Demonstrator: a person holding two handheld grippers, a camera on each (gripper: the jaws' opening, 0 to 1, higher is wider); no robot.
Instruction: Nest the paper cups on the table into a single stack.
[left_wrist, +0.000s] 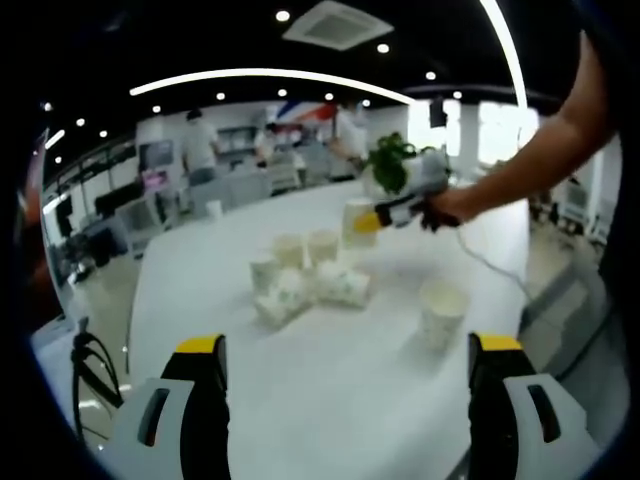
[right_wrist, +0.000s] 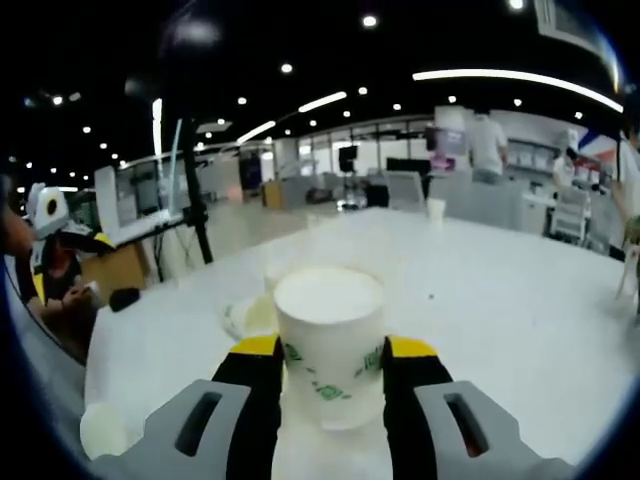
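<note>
On the white table (left_wrist: 200, 270), a cluster of white paper cups (left_wrist: 305, 278) with green print sits mid-table, some upright and some lying on their sides. One upright cup (left_wrist: 442, 312) stands alone nearer to me on the right. My left gripper (left_wrist: 347, 345) hovers open over the near table with nothing between its jaws. My right gripper (left_wrist: 385, 215) comes in from the right, shut on a paper cup (left_wrist: 357, 222) held above the far side of the cluster. In the right gripper view that cup (right_wrist: 330, 345) stands upright, squeezed by the right gripper (right_wrist: 332, 352), with other cups (right_wrist: 250, 315) lying behind it.
A person's arm (left_wrist: 530, 150) reaches in from the right. A potted plant (left_wrist: 390, 160) stands at the table's far end, and a lone cup (right_wrist: 435, 208) sits far off. Another cup (right_wrist: 100, 430) is near the table edge. Desks and people fill the background.
</note>
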